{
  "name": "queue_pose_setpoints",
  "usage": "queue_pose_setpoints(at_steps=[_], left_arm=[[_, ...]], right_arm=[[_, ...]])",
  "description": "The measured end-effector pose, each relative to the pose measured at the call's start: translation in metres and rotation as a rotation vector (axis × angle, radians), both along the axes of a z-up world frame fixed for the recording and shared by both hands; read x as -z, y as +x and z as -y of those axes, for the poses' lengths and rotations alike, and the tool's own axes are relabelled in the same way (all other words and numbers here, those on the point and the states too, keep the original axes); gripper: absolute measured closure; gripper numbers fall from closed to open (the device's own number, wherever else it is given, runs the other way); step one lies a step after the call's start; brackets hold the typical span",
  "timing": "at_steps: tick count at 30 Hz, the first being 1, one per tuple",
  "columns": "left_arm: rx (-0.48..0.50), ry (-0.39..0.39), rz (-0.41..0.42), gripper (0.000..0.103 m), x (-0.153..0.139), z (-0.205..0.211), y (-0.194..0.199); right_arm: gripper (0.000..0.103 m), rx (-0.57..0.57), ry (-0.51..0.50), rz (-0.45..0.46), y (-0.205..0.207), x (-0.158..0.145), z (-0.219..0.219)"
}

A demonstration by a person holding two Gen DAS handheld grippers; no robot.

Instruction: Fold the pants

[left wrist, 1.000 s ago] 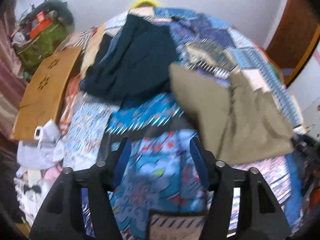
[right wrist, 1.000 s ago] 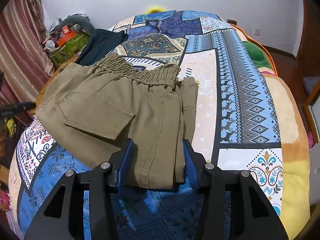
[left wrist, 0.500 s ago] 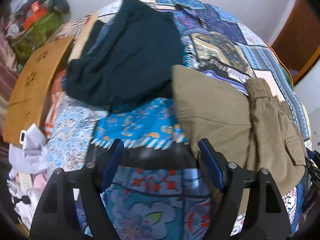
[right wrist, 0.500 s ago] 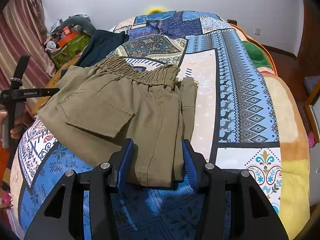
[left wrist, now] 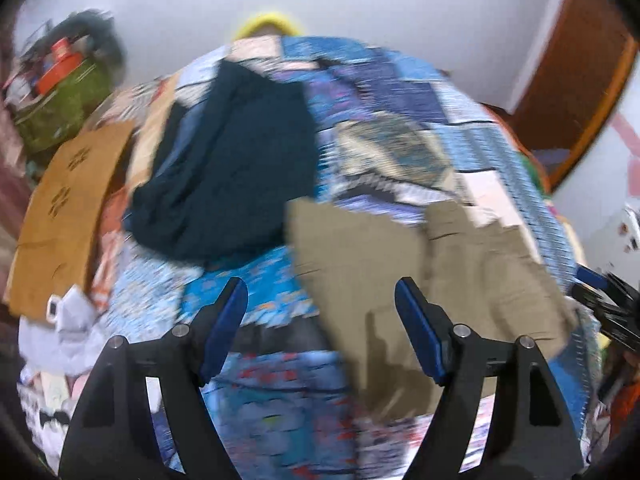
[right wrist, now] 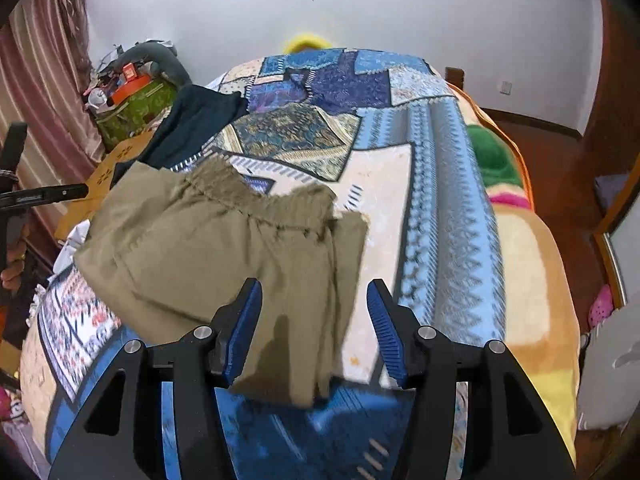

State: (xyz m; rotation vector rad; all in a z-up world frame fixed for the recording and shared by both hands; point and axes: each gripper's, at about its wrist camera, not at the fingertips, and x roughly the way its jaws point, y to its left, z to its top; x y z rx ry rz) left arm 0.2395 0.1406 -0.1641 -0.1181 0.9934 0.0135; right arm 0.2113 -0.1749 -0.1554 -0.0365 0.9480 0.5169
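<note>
On the bed (right wrist: 440, 184) your right claw (right wrist: 314, 332) is opening off the folded pants (right wrist: 224, 248), left claw (left wrist: 320, 328) spread and empty, so next smooth or set them aside.

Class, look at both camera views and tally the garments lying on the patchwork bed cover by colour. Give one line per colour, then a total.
Olive-khaki: 1, the folded pants
Dark navy: 1, a crumpled garment near the bed's far left side
Total: 2 garments
</note>
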Motion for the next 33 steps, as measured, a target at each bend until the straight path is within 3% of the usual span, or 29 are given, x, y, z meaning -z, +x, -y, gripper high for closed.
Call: queue_pose_setpoints(at_steps=[7, 11, 15, 18, 26, 33], left_arm=[[0.172, -0.063, -0.030, 0.027, 0.007, 0.069, 0.032], [0.199, -0.066, -0.092, 0.027, 0.029, 0.086, 0.046], [0.221, -0.018, -0.161, 0.027, 0.054, 0.093, 0.047], [0.231, 0.011, -0.170, 0.027, 0.062, 0.093, 0.044], [0.247, 0.070, -0.151, 0.026, 0.059, 0.085, 0.026], [0.235, 0.063, -0.139, 0.024, 0.055, 0.080, 0.012]], right_arm=[[0.052, -0.117, 0.059, -0.027, 0.021, 0.003, -0.051], [0.052, -0.150, 0.051, -0.123, 0.030, 0.026, -0.067], [0.032, -0.138, 0.050, -0.179, 0.028, 0.044, -0.064], [0.032, -0.141, 0.082, -0.211, 0.025, 0.045, -0.054], [0.032, -0.154, 0.084, -0.191, 0.004, 0.036, -0.031], [0.032, -0.124, 0.063, -0.167, -0.007, 0.033, -0.020]])
